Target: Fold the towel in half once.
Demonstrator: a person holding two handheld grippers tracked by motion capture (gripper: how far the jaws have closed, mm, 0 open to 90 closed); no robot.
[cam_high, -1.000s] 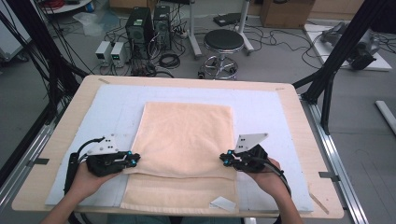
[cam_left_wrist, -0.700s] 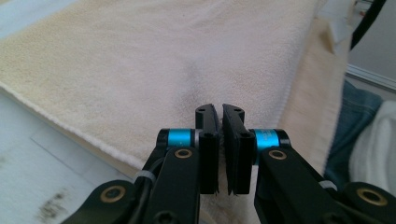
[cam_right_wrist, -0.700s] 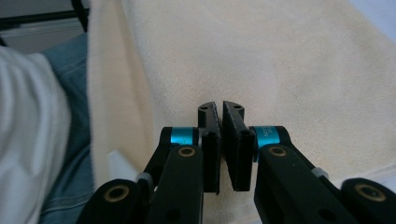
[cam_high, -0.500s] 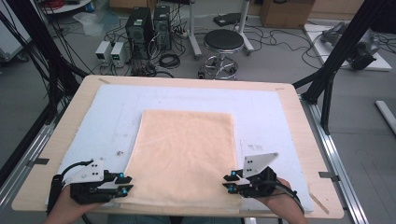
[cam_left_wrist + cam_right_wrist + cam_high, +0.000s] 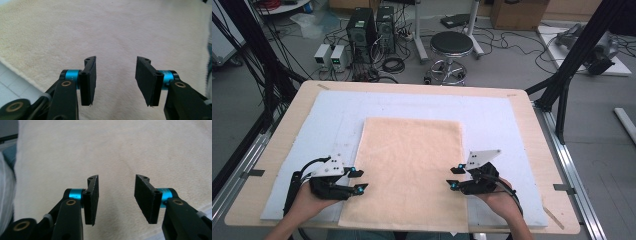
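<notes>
1. Across the pale wooden table (image 5: 532, 107), in the high view, a light blue-white mat (image 5: 337, 112) covers most of the top, and a peach-coloured terry towel (image 5: 412, 165) lies flat on it, its near edge at the table's front. The left gripper (image 5: 358, 180) sits at the towel's left edge and the right gripper (image 5: 454, 177) at its right edge, each held in a hand from below and pointing inward at the cloth. Both have just been opening their jaws, which stand apart with no cloth pinched between them.
2. From the left gripper view, the left gripper (image 5: 116, 80) has its two black pads parted above the towel (image 5: 112, 32), with the cloth flat beneath the gap. A strip of the mat (image 5: 10, 82) shows at lower left.
3. Seen in the right gripper view, the right gripper (image 5: 116, 198) likewise has its pads apart and gripping nothing, with the towel (image 5: 112, 150) spread smooth under and beyond them.
</notes>
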